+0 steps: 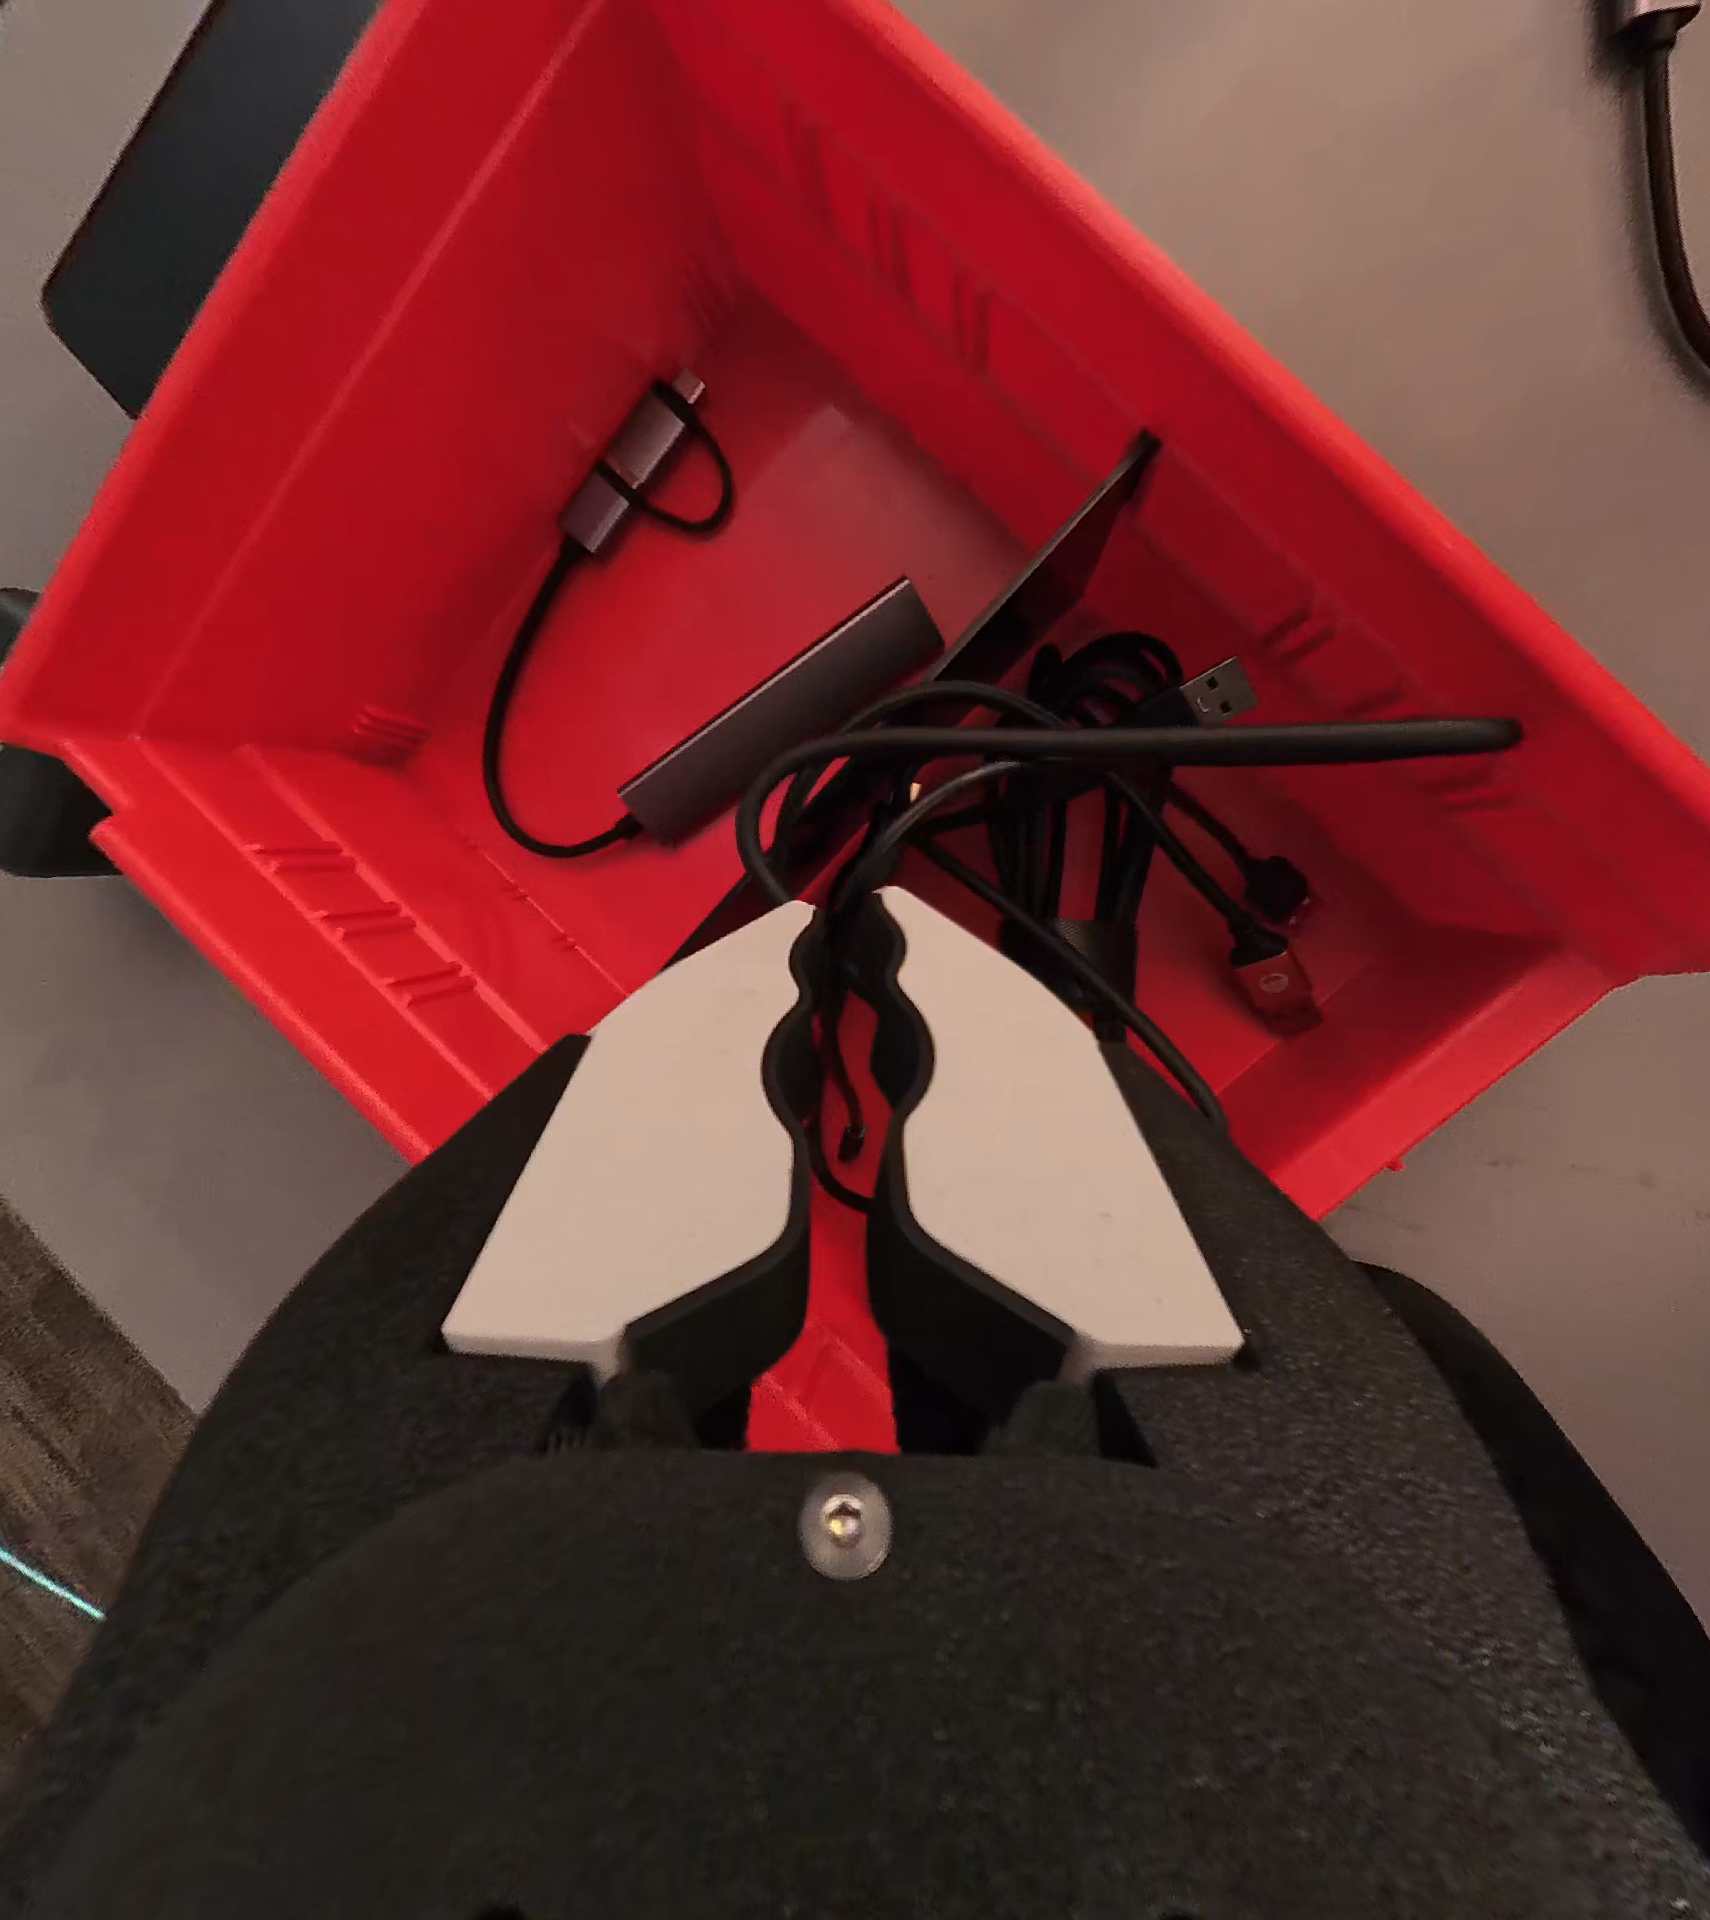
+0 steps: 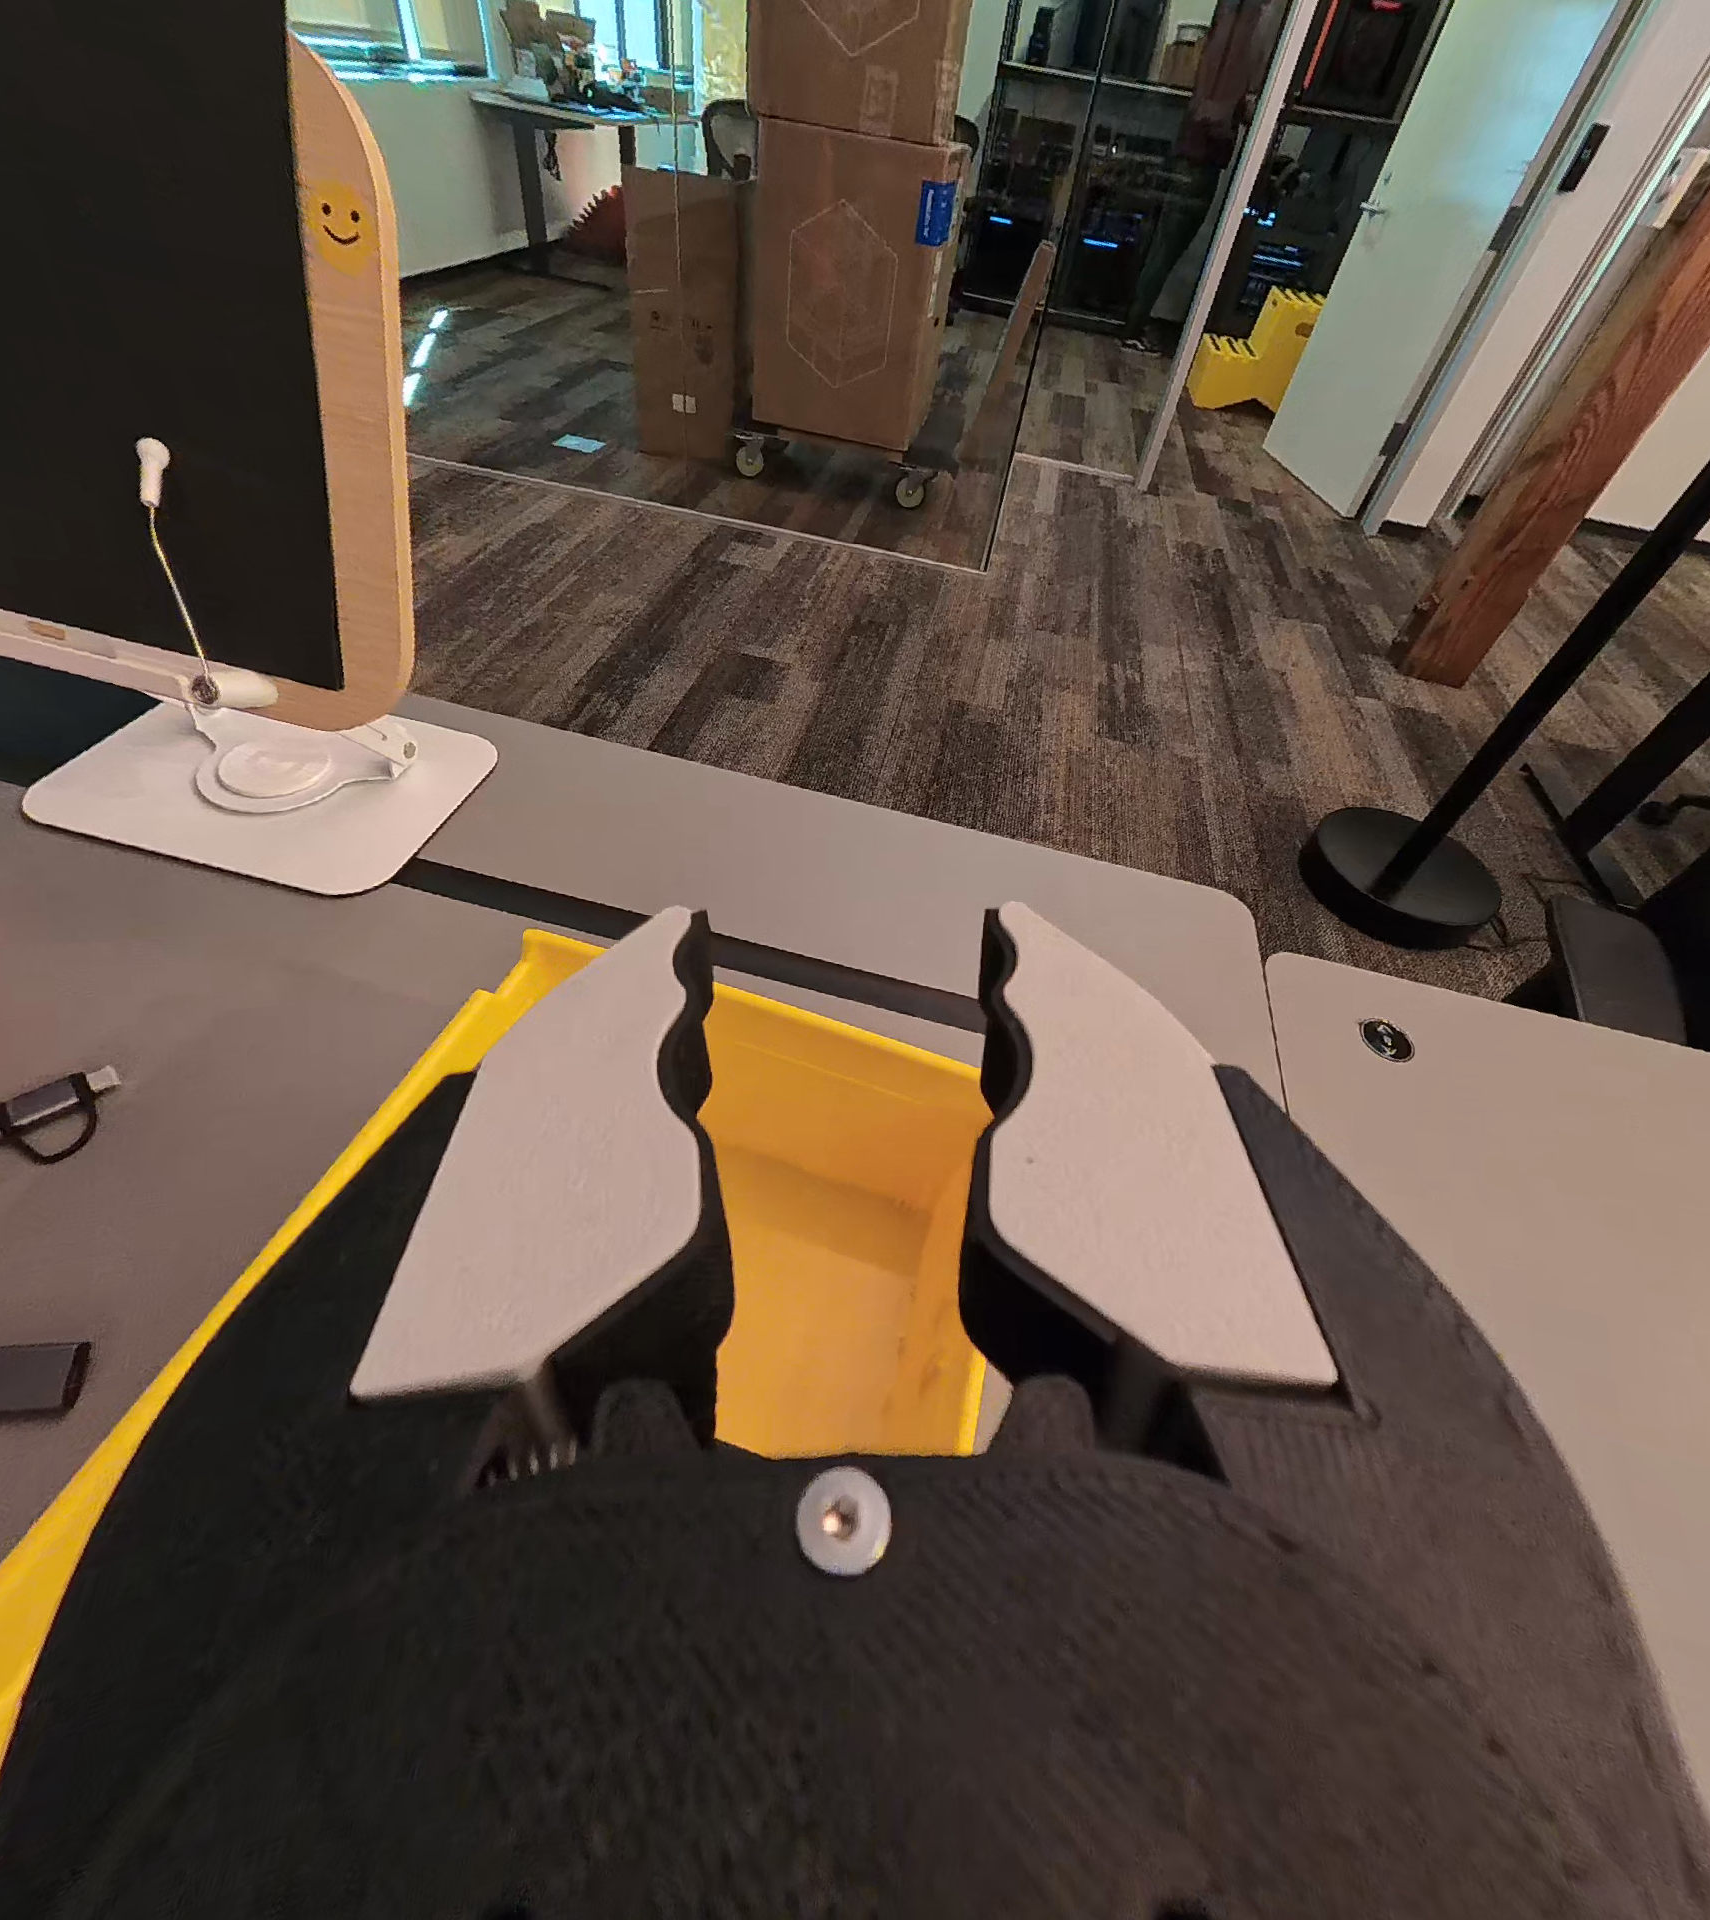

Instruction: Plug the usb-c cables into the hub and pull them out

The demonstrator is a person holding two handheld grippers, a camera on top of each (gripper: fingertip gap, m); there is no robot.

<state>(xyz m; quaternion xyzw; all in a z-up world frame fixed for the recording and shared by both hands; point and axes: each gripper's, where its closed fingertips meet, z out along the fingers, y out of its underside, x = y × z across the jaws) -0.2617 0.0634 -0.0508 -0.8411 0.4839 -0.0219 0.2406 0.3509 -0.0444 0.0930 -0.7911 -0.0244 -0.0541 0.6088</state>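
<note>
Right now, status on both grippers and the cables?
Left gripper shut on black cable over red bin. Right gripper open, empty, above yellow bin. Hub unplugged in red bin.

Your grey hub (image 1: 778,707) lies flat mid-frame in the left wrist view, its short lead curling toward upper left. Black cables (image 1: 1090,769) sit tangled just right of it, unplugged.
</note>
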